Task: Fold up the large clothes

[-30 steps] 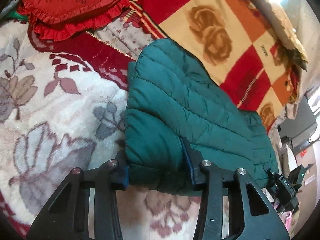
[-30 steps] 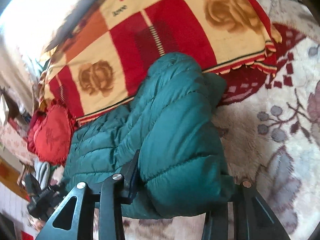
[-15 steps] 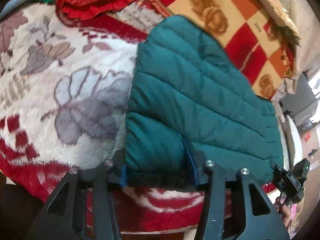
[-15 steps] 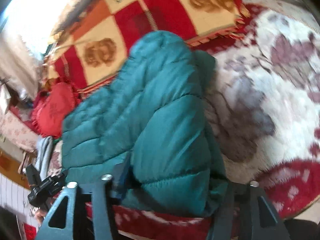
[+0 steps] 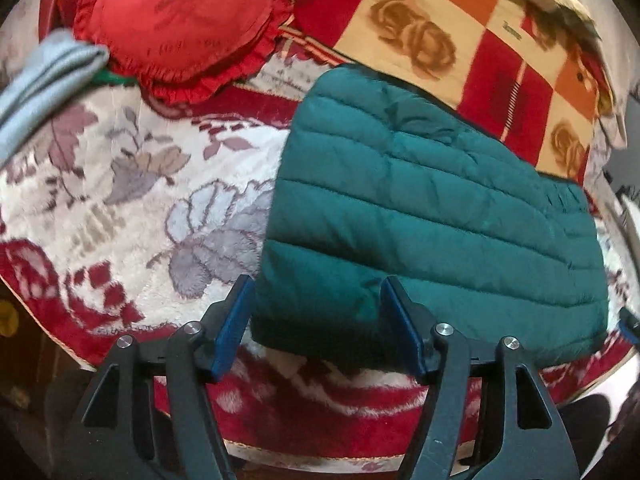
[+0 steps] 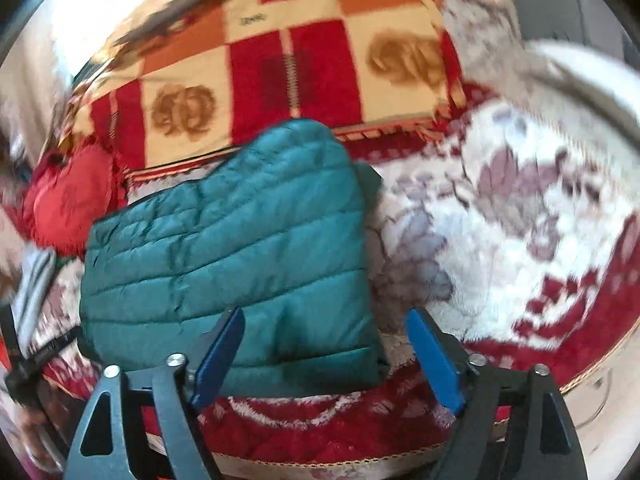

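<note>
- The green jacket (image 5: 432, 216) now lies folded into a flat, quilted block on the flowered blanket (image 5: 120, 200), its near hem along the blanket's front edge and its far end just reaching the checked blanket (image 5: 440, 40) behind.
- A second ago both grippers pinched the near hem and the jacket stood bunched and rounded — since then it has been drawn toward the front edge and laid flat.
- The left gripper (image 5: 316, 320) is letting go: its jaws are opening, the blue pads stand either side of the jacket's near left corner and, as far as the left wrist view shows, no longer press it.
- The right gripper (image 6: 328, 344) is opening too and stands wider; the near right corner sits between its pads, the right pad clearly off the cloth.
- A red heart cushion (image 5: 176, 28) and a grey folded cloth (image 5: 44, 76) lie toward the far left corner, well apart from the jacket.
- My reading: this fold is finished and released. What is left is either one more fold to make the block smaller, or simply backing both grippers off — without catching the hem on the way.
</note>
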